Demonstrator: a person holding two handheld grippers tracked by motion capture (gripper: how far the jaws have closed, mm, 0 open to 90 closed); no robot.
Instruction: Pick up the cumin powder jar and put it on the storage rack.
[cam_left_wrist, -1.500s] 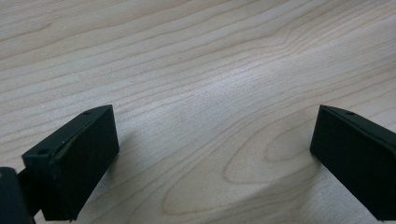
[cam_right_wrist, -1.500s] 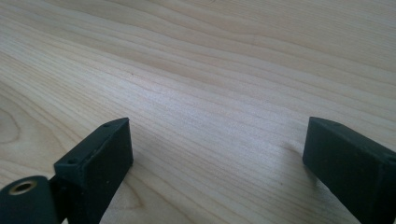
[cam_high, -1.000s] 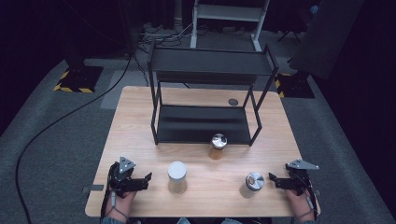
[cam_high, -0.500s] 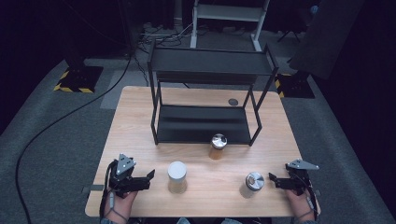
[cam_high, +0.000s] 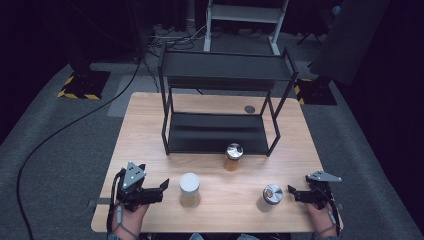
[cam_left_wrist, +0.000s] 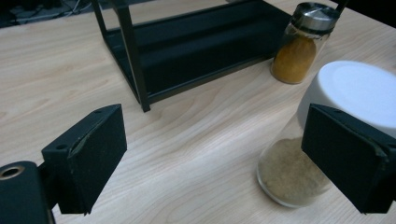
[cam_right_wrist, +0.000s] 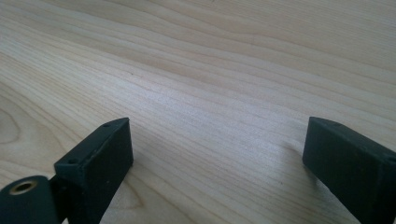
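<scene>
Three jars stand on the wooden table (cam_high: 150, 130). A white-lidded jar (cam_high: 189, 189) of pale powder is at the front left. A silver-lidded jar (cam_high: 233, 156) of orange spice is just in front of the black rack (cam_high: 220, 130). Another silver-lidded jar (cam_high: 271, 196) is at the front right. My left gripper (cam_high: 160, 192) lies open just left of the white-lidded jar (cam_left_wrist: 289, 172), whose side sits by the right jaw. The orange jar (cam_left_wrist: 299, 51) is farther off. My right gripper (cam_high: 293, 195) rests open right of the front-right jar, its jaws (cam_right_wrist: 217, 140) over bare wood.
The two-tier black rack (cam_left_wrist: 196, 51) takes up the middle and back of the table, both shelves bare. A small dark disc (cam_high: 249, 109) lies on the table behind it. A white frame (cam_high: 242, 15) and cables stand on the floor beyond.
</scene>
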